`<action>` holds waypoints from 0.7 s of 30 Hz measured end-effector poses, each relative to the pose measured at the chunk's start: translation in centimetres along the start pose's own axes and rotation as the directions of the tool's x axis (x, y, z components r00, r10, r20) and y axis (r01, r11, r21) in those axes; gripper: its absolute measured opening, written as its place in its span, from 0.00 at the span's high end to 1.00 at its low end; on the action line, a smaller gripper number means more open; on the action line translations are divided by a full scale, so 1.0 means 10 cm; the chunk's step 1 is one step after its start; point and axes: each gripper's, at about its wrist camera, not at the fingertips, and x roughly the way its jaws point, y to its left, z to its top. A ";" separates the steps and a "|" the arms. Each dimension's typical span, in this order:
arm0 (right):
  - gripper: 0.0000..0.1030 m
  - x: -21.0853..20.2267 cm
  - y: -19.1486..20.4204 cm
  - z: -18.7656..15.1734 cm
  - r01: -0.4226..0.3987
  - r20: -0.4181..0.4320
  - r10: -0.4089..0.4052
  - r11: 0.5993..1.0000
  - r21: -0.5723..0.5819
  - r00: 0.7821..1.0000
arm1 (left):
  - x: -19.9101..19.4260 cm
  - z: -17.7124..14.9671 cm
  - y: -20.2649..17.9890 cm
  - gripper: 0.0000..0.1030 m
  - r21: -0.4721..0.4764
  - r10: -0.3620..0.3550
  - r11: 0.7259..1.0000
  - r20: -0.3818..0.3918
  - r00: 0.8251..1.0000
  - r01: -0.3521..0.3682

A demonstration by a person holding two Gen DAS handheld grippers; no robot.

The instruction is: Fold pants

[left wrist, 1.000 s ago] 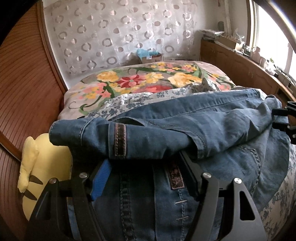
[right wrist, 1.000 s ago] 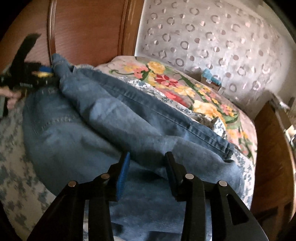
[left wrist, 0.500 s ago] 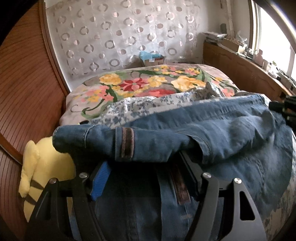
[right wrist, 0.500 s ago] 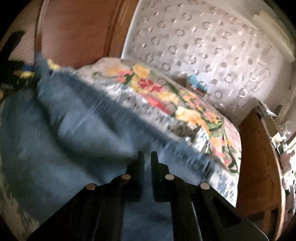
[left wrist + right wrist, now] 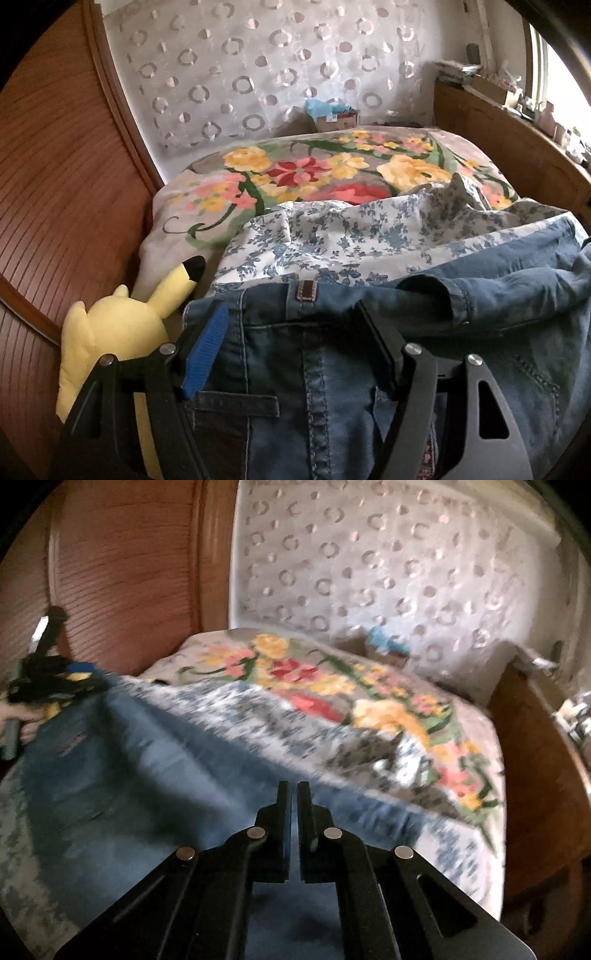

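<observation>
Blue denim pants [image 5: 388, 350] lie on the bed, the waistband with its brown leather patch [image 5: 306, 289] just ahead of my left gripper [image 5: 291, 328]. Its fingers stand wide apart over the waist area, with the denim between and beneath them. In the blurred right wrist view my right gripper [image 5: 293, 794] is shut, its jaws nearly together over the pants [image 5: 155, 771]; whether cloth is pinched between them is hidden. The left gripper [image 5: 48, 679] shows far left at the waist end.
A blue-and-white floral sheet [image 5: 351, 236] lies beyond the pants, then a flowered blanket [image 5: 314, 173]. A yellow plush toy [image 5: 118, 332] sits left against the wooden headboard [image 5: 55, 184]. A wooden ledge with clutter [image 5: 517, 122] runs along the right.
The folded denim layer that lay across the left gripper has come down flat and the waistband now shows. The right gripper shut and swung over the pants.
</observation>
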 end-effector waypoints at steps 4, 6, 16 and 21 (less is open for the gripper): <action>0.78 0.00 0.11 -0.17 -0.031 -0.023 0.031 0.999 -0.025 0.999 | -0.16 -0.08 -0.01 0.31 -0.012 -0.029 0.999 0.031 0.999 0.030; 0.71 -0.01 0.10 -0.20 -0.035 -0.025 0.034 0.998 -0.045 0.999 | -0.25 -0.13 -0.03 0.31 -0.007 -0.041 0.999 0.043 0.998 0.041; 0.56 0.17 0.27 -0.20 -0.035 -0.107 0.012 0.975 -0.220 0.994 | -0.67 -0.47 -0.22 0.31 0.014 -0.158 0.987 0.055 0.986 0.158; 0.59 0.44 0.21 -0.09 0.014 -0.178 -0.055 0.975 -0.223 0.982 | -0.73 -0.65 -0.35 0.31 0.034 -0.183 0.983 0.044 0.982 0.181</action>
